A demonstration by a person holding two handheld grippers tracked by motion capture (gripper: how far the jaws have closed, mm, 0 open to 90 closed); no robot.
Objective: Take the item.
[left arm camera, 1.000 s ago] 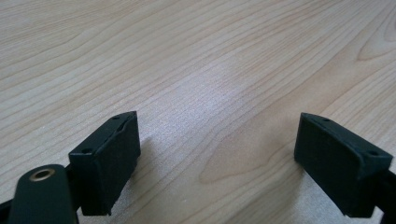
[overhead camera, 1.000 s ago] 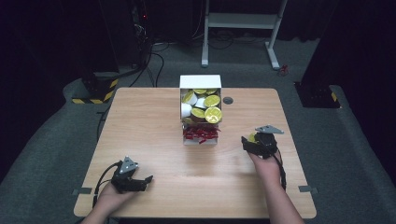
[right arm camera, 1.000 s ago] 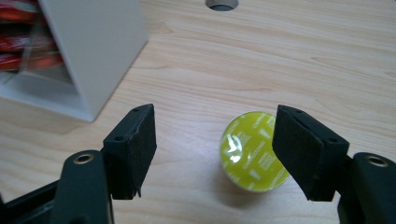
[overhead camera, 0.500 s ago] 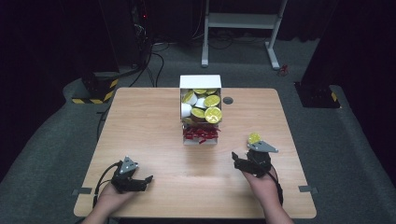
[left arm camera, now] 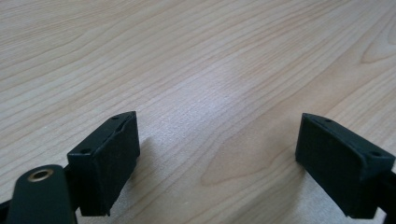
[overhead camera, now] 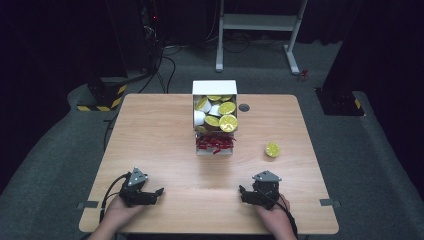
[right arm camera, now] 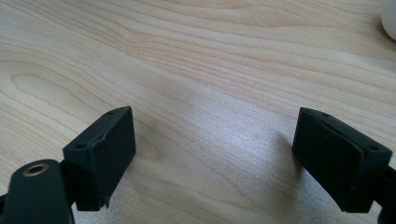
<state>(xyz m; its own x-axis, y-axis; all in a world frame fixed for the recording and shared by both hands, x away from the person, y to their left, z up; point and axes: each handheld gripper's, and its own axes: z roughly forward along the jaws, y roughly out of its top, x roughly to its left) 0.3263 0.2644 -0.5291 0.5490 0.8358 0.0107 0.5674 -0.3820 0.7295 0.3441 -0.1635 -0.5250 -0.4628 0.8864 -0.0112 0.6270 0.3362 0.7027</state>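
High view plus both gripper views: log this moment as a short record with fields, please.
surface: wooden table
box: white box at table centre, full of yellow-lidded cups, red items at its near end
loose item: yellow-lidded cup alone on the table, right of the box
left gripper: jaws open, nothing between them, near the front edge
right gripper: jaws open, nothing between them, near the front edge, apart from the loose cup

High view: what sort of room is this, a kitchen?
Probably a lab or recording studio, not a kitchen: a lone wooden table on grey carpet, dark surroundings, cables across the floor, and black-and-yellow hazard-striped bases.
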